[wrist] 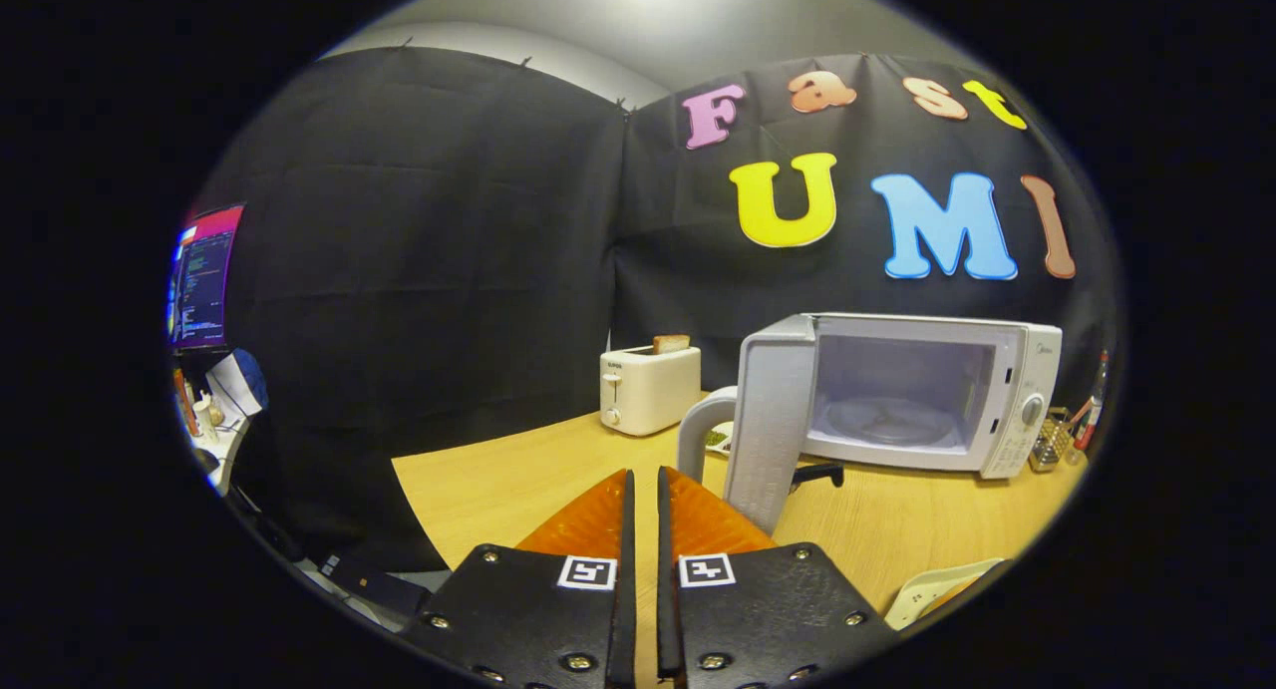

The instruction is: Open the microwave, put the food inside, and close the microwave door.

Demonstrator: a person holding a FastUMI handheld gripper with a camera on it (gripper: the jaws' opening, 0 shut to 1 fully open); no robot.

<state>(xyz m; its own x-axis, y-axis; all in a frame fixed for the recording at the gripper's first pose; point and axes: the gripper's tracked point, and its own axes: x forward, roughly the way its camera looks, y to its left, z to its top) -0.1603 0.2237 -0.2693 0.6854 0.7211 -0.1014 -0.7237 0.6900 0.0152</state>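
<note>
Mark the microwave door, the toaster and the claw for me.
Microwave door (770,425): gripper view, inner face of the open door.
Toaster (649,388): gripper view, front face.
Claw (643,473): gripper view, between the tips, fingers nearly together, holding nothing.

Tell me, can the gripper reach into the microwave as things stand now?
Probably yes: the microwave door stands open just beyond the shut, empty fingers, and its cavity looks free.
</note>
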